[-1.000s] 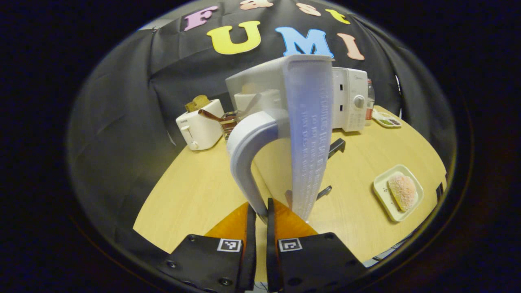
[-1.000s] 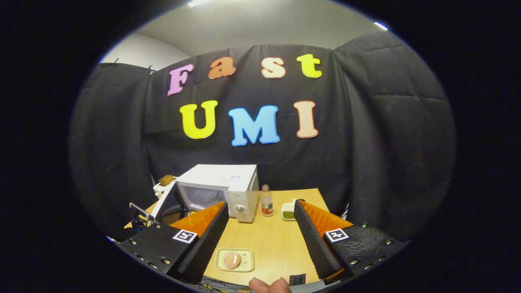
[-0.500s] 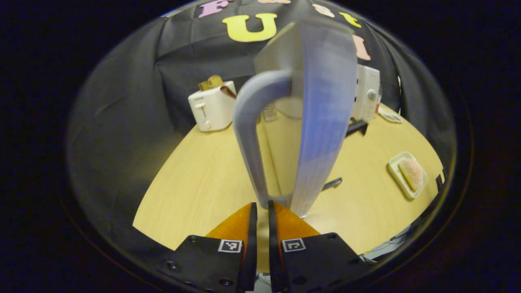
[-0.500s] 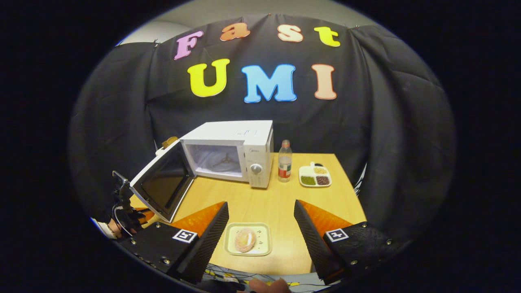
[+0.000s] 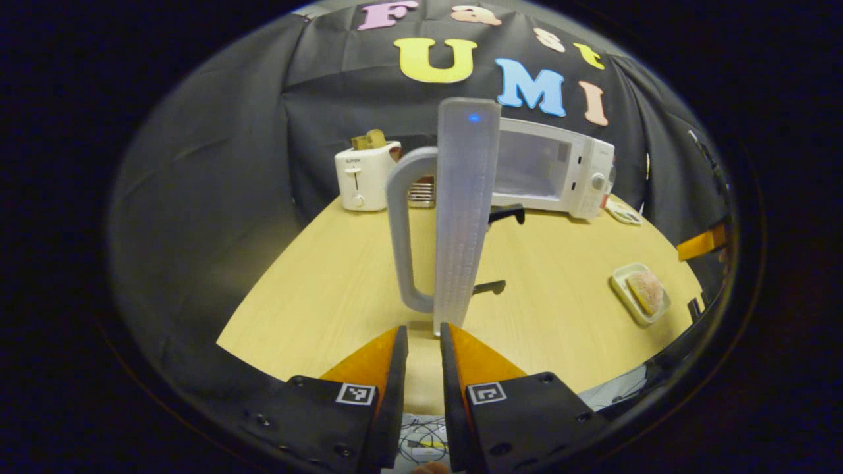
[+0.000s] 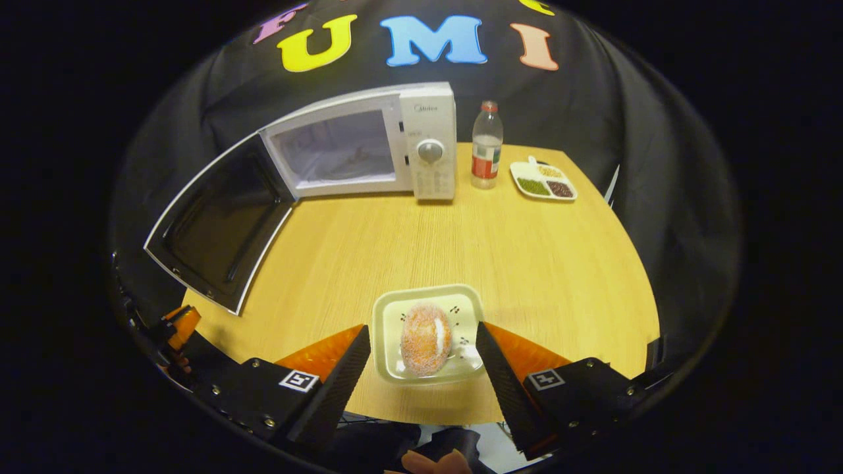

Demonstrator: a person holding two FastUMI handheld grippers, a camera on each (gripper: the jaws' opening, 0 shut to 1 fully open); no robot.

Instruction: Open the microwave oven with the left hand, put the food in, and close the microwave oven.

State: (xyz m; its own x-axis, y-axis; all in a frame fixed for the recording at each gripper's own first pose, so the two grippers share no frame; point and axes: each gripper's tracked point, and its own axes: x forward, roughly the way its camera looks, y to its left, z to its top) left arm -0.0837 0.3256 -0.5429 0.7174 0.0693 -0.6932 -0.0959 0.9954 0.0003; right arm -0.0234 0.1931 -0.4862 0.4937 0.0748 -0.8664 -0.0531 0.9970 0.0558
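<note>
- In the left gripper view, the left gripper has let go of the door handle. Half a second ago its jaws were pinched around the bottom of that handle. Now the jaws are narrow, with a thin gap, and they hold nothing.
- The microwave door stands edge-on just ahead of the tips. The left gripper has backed off a little from it. Behind the door, the microwave is open.
- A toaster sits at the back of the surface.
- In the right gripper view, the right gripper has dipped down low over the food. Its jaws are wide open, one on each side of the white tray. They do not touch it yet.
- The food, a round pink bun, lies on that tray at the near edge of the surface, well apart from the microwave.
- A bottle and a snack dish stand beside the microwave.
- So the opening part looks done. I think picking up the tray comes next.
</note>
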